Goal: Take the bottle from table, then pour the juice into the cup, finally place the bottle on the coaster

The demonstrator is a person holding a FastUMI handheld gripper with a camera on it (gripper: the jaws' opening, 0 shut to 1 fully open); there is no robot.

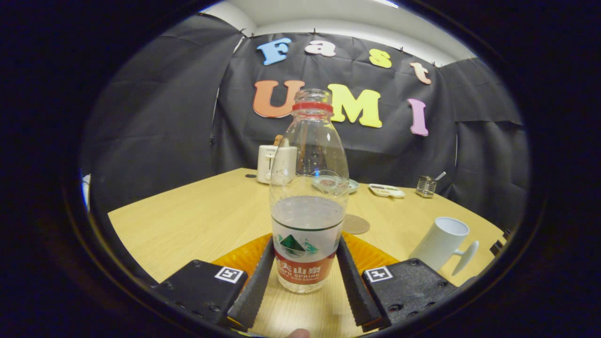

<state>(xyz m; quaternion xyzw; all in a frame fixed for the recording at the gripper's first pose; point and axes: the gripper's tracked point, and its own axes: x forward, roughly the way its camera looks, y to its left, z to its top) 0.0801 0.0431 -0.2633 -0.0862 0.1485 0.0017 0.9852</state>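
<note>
**Bottle stood upright between the fingers**

Bottle (308,197) stood on the table (188,220), straight up, its long side running top to bottom, with no cap on. The gripper (306,277) was narrow around it, one finger at each side of the label; I could not tell if both pressed. An orange mat (244,258) lay under the fingers. The cup (441,241) stood near, ahead to the right, with bare table between. The coaster (355,224) lay just beyond the bottle.

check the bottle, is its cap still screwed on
No, the bottle, standing between the gripper fingers, has an open mouth above its red neck ring.
</note>
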